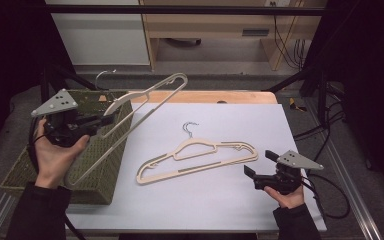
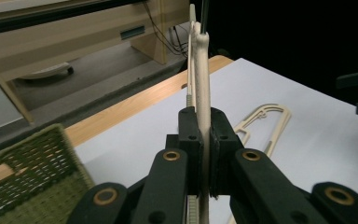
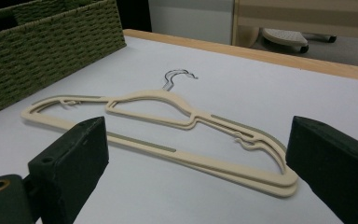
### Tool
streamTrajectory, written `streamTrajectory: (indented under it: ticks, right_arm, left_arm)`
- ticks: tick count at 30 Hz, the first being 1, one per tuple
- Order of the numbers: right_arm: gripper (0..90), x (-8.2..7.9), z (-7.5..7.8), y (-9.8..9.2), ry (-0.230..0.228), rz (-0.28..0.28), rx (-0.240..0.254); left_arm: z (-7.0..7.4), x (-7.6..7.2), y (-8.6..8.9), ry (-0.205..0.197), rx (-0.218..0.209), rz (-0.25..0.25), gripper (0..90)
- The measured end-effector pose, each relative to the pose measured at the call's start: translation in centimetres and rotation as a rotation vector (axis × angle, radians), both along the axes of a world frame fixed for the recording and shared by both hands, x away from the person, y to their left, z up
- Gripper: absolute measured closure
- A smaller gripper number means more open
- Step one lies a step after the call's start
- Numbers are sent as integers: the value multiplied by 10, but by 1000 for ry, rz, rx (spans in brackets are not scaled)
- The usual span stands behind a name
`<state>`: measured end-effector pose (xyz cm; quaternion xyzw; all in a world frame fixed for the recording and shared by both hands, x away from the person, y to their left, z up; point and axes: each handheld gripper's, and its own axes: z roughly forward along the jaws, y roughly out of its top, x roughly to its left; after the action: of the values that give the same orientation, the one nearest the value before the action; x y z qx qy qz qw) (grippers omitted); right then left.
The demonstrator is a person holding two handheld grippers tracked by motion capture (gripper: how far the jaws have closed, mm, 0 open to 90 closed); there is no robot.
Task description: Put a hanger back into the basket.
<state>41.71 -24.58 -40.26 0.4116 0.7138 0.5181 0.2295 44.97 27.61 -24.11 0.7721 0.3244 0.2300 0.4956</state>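
High view shows the left gripper (image 1: 101, 120) pinching a cream hanger (image 1: 130, 117) aloft over the basket (image 1: 111, 159) at the table's left edge, where its swinging hook may snag the weave, while the right gripper (image 1: 260, 163) spreads near the table's right edge.

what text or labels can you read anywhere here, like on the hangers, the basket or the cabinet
None can be read.
The held hanger, the hangers on the table and the green basket: no print shows.
The cabinet's dark strip: may be a label or a handle, too small and blurred to tell.
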Motion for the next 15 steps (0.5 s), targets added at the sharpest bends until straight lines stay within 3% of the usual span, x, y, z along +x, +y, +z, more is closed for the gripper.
streamTrajectory:
  ticks: [15]
  right_arm:
    - [49,-1,1,-6,0,-14,2]
  left_arm:
    - [-13,19,64,5,51,85,858]
